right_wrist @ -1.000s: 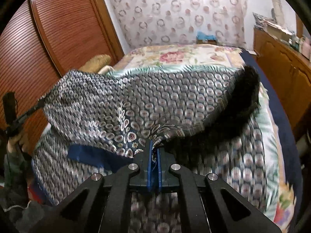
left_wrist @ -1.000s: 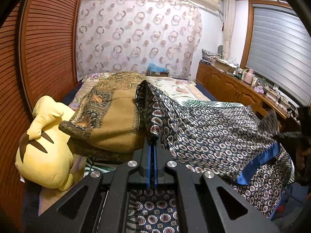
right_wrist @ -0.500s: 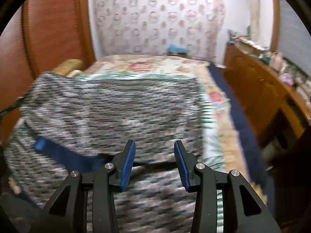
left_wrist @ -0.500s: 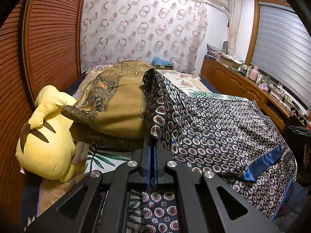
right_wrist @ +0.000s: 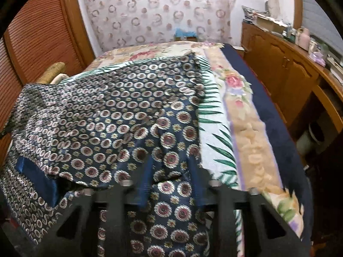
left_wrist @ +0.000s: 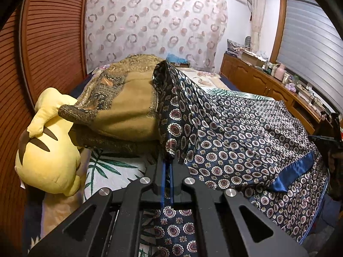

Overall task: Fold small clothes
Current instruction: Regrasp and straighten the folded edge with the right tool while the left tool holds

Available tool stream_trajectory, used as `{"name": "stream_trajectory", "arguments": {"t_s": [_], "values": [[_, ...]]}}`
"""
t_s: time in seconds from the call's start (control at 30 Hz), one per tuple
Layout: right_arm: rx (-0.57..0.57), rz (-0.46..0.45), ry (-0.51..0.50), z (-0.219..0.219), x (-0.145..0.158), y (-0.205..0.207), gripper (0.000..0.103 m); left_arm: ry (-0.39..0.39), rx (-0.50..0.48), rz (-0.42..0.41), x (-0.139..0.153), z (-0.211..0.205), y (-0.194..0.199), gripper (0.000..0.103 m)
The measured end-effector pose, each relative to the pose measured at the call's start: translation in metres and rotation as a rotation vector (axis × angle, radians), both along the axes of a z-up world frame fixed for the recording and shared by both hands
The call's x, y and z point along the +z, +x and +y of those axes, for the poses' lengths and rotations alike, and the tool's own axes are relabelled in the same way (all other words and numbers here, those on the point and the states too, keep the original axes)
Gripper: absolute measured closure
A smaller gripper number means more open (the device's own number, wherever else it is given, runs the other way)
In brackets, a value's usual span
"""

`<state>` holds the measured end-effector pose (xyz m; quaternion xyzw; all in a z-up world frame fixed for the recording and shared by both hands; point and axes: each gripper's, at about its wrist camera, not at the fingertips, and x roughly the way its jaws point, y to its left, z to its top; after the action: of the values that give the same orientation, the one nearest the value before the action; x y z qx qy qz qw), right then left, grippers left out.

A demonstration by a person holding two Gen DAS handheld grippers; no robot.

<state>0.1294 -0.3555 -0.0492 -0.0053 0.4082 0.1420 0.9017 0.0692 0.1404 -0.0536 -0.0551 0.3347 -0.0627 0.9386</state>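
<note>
A dark blue satin garment (left_wrist: 246,141) with ring and medallion print and a plain blue band lies folded over on the bed. My left gripper (left_wrist: 167,162) is shut on its near corner, and the cloth rises in a fold above the fingers. In the right wrist view the same garment (right_wrist: 111,124) spreads over the left of the bed. My right gripper (right_wrist: 171,171) is open, its fingers low over the garment's right edge with cloth between and under them, nothing held. The right gripper also shows at the far right of the left wrist view (left_wrist: 330,137).
A yellow plush toy (left_wrist: 47,147) and a folded brown blanket (left_wrist: 126,109) lie at the bed's left by the wooden wardrobe (left_wrist: 49,49). The floral and leaf bedspread (right_wrist: 242,132) shows at the right. A wooden cabinet (right_wrist: 285,72) with clutter runs along the right wall.
My right gripper let go of the garment corner and opened, then dropped low over the cloth's right edge. The garment settled flat on the bed. My left gripper stayed shut on its corner.
</note>
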Motion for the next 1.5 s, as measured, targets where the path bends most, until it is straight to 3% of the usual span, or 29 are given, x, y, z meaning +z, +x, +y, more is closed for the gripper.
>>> {"name": "stream_trajectory", "arguments": {"t_s": [0.07, 0.13, 0.43, 0.63, 0.73, 0.8, 0.87, 1.07, 1.27, 1.5], "values": [[0.026, -0.016, 0.022, -0.003, 0.002, 0.001, 0.100, -0.001, -0.007, 0.001, 0.000, -0.001, 0.000, 0.100], [0.041, -0.045, 0.035, -0.004, 0.007, -0.002, 0.103, -0.003, -0.008, -0.015, 0.004, -0.003, -0.005, 0.101], [0.046, -0.153, 0.051, -0.029, 0.040, -0.059, 0.103, -0.032, 0.005, -0.091, 0.035, 0.002, -0.044, 0.101], [0.027, -0.151, 0.057, -0.039, 0.033, -0.065, 0.103, -0.035, 0.024, -0.079, 0.031, 0.009, -0.045, 0.101], [-0.013, -0.105, 0.050, -0.036, 0.020, -0.047, 0.082, -0.042, 0.026, -0.072, 0.027, 0.009, -0.046, 0.101], [-0.013, -0.085, 0.060, -0.031, 0.014, -0.036, 0.060, -0.043, 0.027, -0.065, 0.024, 0.008, -0.047, 0.101], [-0.015, -0.065, 0.050, -0.027, 0.005, -0.024, 0.051, -0.045, 0.025, -0.056, 0.021, 0.008, -0.048, 0.101], [-0.025, -0.017, 0.013, -0.014, -0.008, 0.011, 0.051, -0.052, 0.022, -0.030, 0.012, 0.008, -0.045, 0.101], [0.033, -0.058, -0.041, 0.006, -0.003, 0.016, 0.099, -0.048, 0.016, -0.029, 0.011, 0.004, -0.045, 0.101], [0.065, -0.141, 0.035, -0.004, 0.019, -0.010, 0.101, -0.069, 0.030, -0.051, 0.017, 0.008, -0.051, 0.101]]}}
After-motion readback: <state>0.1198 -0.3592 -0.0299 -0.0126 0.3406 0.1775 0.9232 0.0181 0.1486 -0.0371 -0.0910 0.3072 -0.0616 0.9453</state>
